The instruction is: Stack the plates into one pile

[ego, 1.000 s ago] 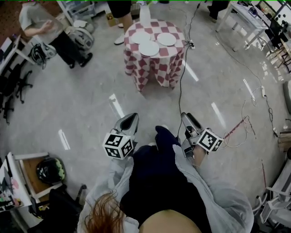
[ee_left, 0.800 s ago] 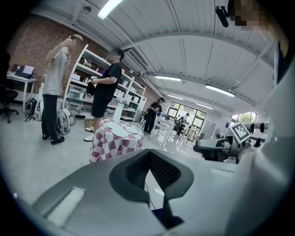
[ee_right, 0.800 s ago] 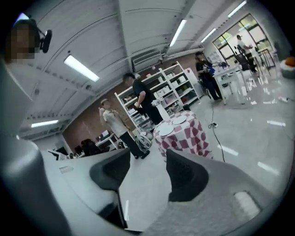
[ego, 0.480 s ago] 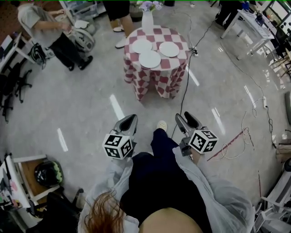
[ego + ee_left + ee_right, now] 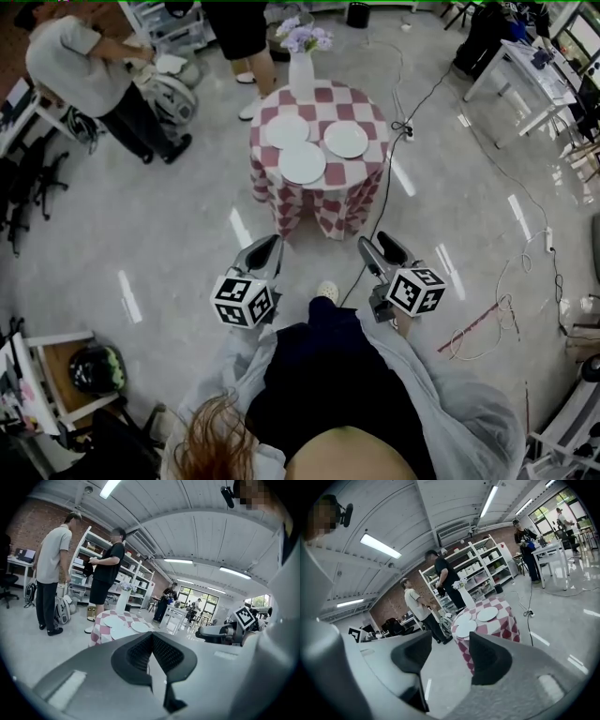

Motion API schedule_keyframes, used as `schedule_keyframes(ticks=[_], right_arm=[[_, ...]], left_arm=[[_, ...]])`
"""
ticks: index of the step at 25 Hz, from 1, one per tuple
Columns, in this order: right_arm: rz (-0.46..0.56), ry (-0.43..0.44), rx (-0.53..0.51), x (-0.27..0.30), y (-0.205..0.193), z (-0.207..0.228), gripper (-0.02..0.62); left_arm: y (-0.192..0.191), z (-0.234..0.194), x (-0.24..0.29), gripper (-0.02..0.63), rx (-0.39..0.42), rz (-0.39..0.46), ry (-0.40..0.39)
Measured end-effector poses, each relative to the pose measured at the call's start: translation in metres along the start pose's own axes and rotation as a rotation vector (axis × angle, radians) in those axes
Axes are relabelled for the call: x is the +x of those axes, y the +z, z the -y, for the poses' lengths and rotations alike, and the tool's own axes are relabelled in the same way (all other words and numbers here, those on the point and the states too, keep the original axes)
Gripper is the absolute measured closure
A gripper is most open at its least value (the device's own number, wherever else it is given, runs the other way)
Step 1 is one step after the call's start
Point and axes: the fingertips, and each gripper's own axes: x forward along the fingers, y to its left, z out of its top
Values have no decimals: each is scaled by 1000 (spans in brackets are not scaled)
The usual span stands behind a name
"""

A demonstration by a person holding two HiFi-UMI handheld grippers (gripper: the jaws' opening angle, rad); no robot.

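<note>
Plates (image 5: pixel 302 163): three, lying apart, unstacked, on checked counter (image 5: pixel 319 202), well ahead of both jaws. Vase (image 5: pixel 300 73): at counter's far edge, beyond plates. Left gripper (image 5: pixel 271 243): jaws closed tip to tip, nothing between. Right gripper (image 5: pixel 378 242): jaws partly apart, empty; counter visible through gap. Cable (image 5: pixel 375 211): on floor, ahead of right jaws.

Three plain white round ceramic plates (image 5: pixel 302 163) lie on a red-and-white checked cloth (image 5: pixel 323 202) draped over the worktop. At its far edge, a white vase (image 5: pixel 300 73) holds pale lilac flowers (image 5: pixel 305 37). The glossy floor (image 5: pixel 169 216) is pale grey. The grey left claw (image 5: pixel 272 240) and grey right claw (image 5: pixel 380 246) each bear a black-and-white marker cube.
</note>
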Motion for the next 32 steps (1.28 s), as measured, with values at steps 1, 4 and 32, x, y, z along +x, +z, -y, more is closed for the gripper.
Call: schedule_keyframes(ticks=[1,4,32], right_arm=[[-1,2,0,4,5,6,347],[-2,6,-5,17,18,25,347],[-110,22,45,86,18,66,347]], left_arm=[[4,-1,8,588,2,4,3],[13,-3,30,588,10,13,11],[3,-37,100,588,-42,-83,29]])
